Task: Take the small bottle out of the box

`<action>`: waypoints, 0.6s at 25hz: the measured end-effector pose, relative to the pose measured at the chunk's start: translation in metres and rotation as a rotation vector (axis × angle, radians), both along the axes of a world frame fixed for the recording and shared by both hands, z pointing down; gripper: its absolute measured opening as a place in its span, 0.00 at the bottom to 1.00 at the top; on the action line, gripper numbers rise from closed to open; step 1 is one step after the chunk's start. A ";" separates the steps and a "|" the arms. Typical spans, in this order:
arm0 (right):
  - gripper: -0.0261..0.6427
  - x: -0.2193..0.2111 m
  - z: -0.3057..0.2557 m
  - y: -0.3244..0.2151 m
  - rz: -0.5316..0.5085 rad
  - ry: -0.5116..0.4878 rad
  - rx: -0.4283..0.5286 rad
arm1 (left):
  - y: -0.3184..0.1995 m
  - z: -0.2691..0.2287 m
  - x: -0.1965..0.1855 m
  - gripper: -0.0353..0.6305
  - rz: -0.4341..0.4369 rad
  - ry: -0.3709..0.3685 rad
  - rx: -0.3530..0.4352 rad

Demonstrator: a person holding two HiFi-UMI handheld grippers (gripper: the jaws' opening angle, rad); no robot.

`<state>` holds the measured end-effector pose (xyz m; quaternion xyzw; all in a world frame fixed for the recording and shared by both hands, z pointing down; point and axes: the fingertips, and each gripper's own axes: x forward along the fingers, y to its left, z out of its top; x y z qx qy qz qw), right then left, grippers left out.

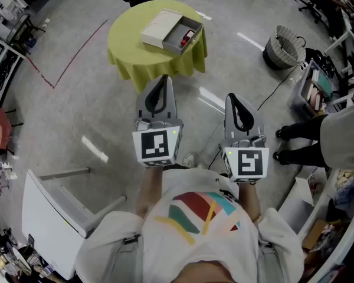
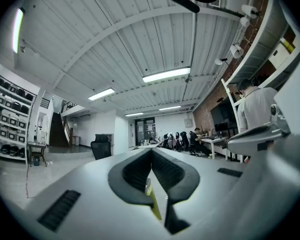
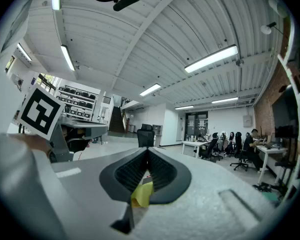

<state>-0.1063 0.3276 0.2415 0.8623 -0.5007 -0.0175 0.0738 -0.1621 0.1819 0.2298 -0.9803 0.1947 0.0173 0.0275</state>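
A flat grey-white box (image 1: 161, 27) lies on a round table with a yellow-green cloth (image 1: 133, 55), far ahead in the head view. Its drawer (image 1: 192, 28) is slid out to the right, and a small red bottle (image 1: 187, 38) lies inside. Both grippers are held close to the person's chest, well short of the table, and point toward it. My left gripper (image 1: 160, 78) is shut with nothing in it, and my right gripper (image 1: 233, 96) is shut and empty too. In the left gripper view the jaws (image 2: 151, 151) meet at the tip; so do those in the right gripper view (image 3: 148, 151).
A woven basket (image 1: 283, 46) stands on the floor at the right. A person's legs and shoes (image 1: 298, 143) are near the right edge, by crates and cables. A white folding chair (image 1: 50, 208) lies at lower left. Red tape (image 1: 76, 55) runs across the floor left of the table.
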 end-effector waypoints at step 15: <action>0.04 0.000 0.001 -0.029 0.015 -0.005 0.044 | -0.045 0.002 -0.011 0.07 -0.032 0.022 -0.017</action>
